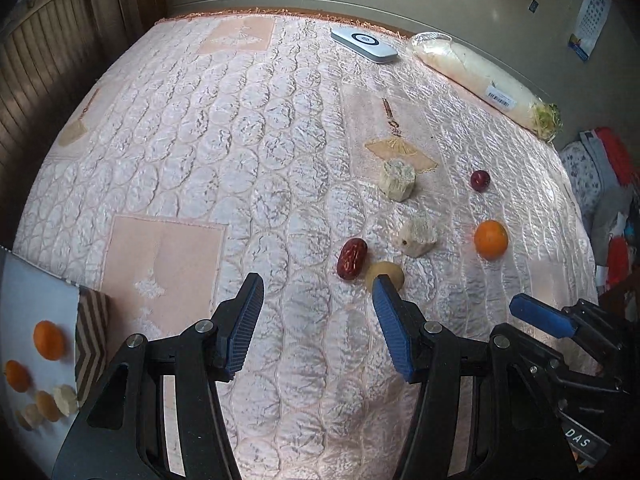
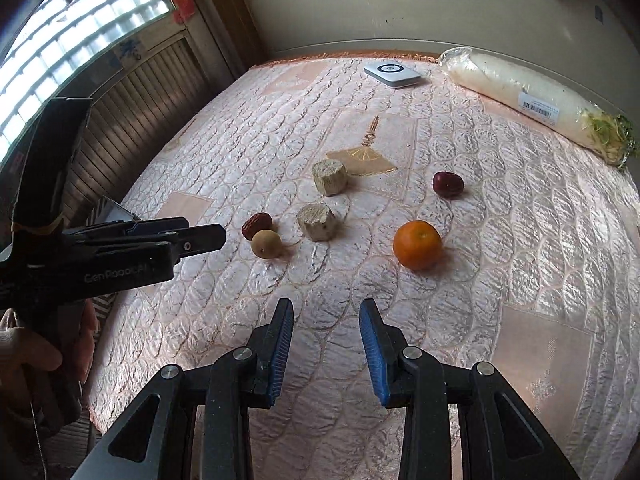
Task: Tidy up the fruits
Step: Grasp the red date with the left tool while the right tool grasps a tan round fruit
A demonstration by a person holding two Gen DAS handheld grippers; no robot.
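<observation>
On the pink quilted table lie an orange [image 1: 491, 239] [image 2: 417, 244], a red date [image 1: 351, 258] [image 2: 256, 226], a tan longan [image 1: 388, 273] [image 2: 265, 243], a dark red round fruit [image 1: 479, 180] [image 2: 447, 184] and two pale sugarcane chunks [image 1: 416, 235] [image 2: 318, 221], [image 1: 397, 180] [image 2: 329, 177]. My left gripper [image 1: 318, 290] is open and empty, its right fingertip just in front of the longan. My right gripper [image 2: 326, 312] is open and empty, short of the orange. At far left a white tray [image 1: 36, 288] holds two oranges, longans and a cane chunk.
A wrapped white radish [image 1: 486, 80] [image 2: 536, 100] and a white flat device [image 1: 364, 45] [image 2: 393, 73] lie along the far edge by the wall. A striped box [image 1: 92, 336] stands by the tray. Clutter sits beyond the table's right side.
</observation>
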